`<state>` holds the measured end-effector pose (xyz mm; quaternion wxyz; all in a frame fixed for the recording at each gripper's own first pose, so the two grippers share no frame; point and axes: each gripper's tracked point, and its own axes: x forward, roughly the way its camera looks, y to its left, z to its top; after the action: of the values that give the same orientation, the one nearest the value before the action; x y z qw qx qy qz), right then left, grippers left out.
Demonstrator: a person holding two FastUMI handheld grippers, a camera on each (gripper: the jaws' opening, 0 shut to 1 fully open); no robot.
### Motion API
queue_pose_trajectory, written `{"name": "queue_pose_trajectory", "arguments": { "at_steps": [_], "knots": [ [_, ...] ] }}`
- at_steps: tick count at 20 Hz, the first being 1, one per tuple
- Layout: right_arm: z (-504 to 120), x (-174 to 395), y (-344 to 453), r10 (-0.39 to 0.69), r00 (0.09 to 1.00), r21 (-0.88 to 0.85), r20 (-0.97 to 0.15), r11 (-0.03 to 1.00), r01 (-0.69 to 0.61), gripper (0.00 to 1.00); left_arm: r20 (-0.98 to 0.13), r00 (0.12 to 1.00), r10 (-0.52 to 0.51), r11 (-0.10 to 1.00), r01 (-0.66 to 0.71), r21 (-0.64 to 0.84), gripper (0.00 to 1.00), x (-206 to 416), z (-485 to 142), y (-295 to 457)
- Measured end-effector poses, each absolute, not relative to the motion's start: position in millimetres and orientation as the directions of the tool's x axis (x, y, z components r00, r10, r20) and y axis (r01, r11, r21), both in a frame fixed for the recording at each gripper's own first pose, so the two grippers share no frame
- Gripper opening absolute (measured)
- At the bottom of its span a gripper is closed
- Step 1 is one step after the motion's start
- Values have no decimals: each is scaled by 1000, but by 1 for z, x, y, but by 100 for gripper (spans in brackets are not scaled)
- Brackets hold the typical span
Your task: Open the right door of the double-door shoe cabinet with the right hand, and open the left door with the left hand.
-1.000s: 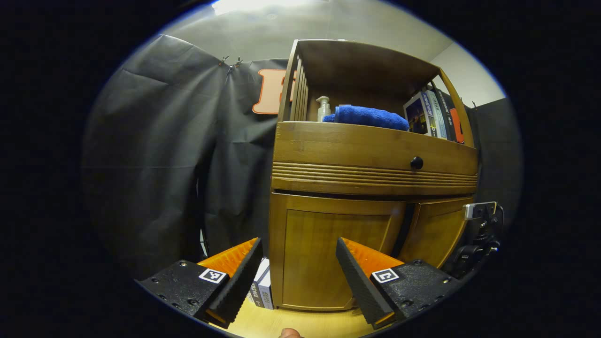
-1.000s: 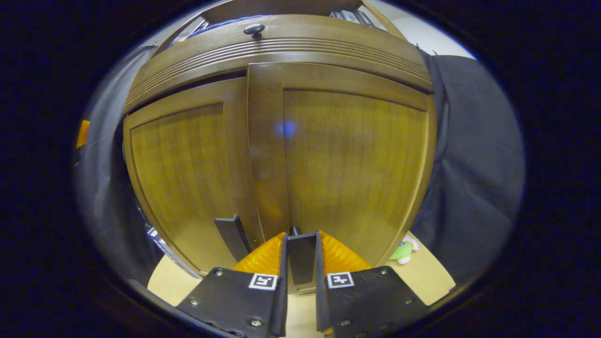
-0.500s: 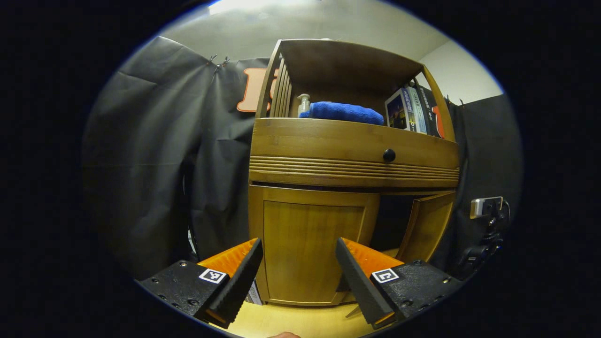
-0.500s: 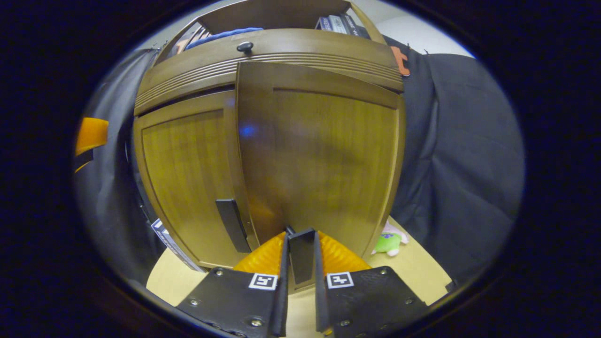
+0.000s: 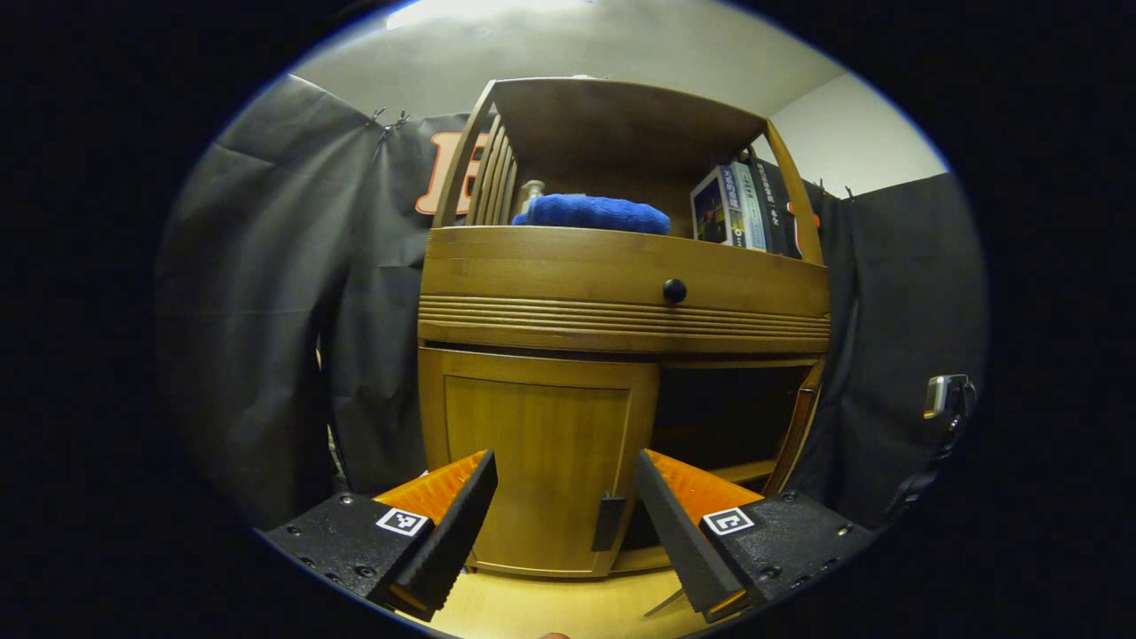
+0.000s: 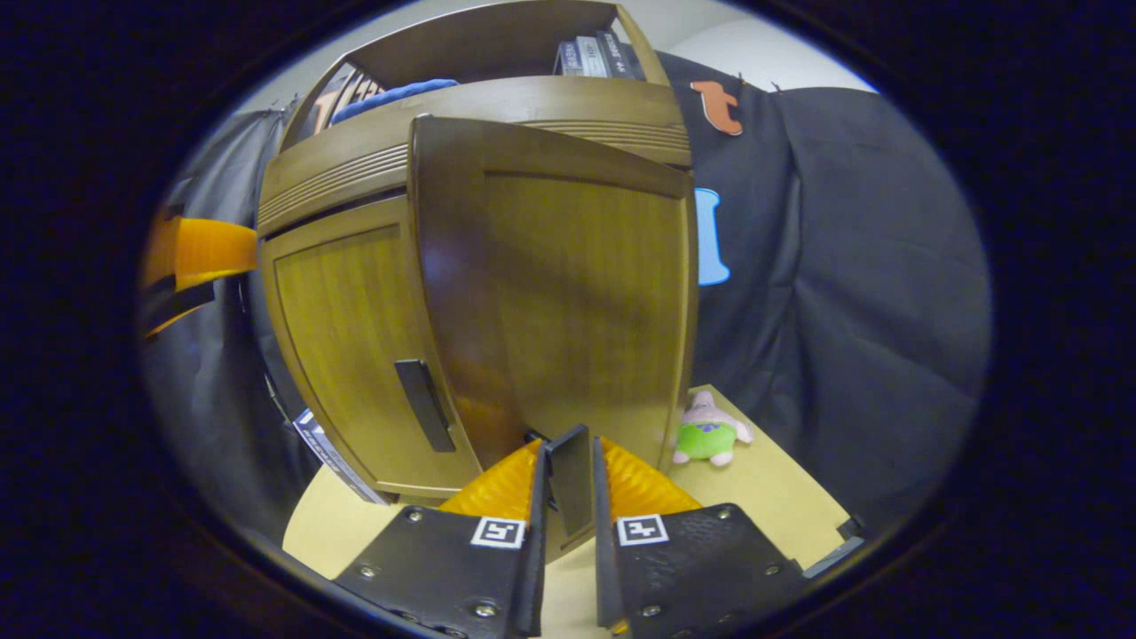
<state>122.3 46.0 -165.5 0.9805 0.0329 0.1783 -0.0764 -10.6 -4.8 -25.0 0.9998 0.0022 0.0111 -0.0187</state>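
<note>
Light comes from above: in the left gripper view the ceiling (image 5: 568, 35) glows bright over the shoe cabinet (image 5: 621, 293), while the open compartment (image 5: 728, 408) under its drawer sits in deep shadow. In the right gripper view the swung right door (image 6: 568, 284) is dim, slightly soft, and carries a faint bluish glare spot near its left edge. Fisheye distortion bows the cabinet's straight edges. The pale surface (image 6: 763, 488) beside the door is evenly lit.
</note>
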Motion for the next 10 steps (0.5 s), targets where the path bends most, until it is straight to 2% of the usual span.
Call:
{"name": "queue_pose_trajectory", "arguments": {
  "at_steps": [7, 10],
  "knots": [
    [-164, 123, 41, -192, 916, 5, -352, 978, 207, 24, -54, 995, -79, 997, 79, -6, 94, -8, -39, -35],
    [-155, 121, 40, -224, 909, 1, -352, 971, 240, 23, -65, 994, -91, 996, 90, -12, 96, -4, -45, -45]
  ]
}}
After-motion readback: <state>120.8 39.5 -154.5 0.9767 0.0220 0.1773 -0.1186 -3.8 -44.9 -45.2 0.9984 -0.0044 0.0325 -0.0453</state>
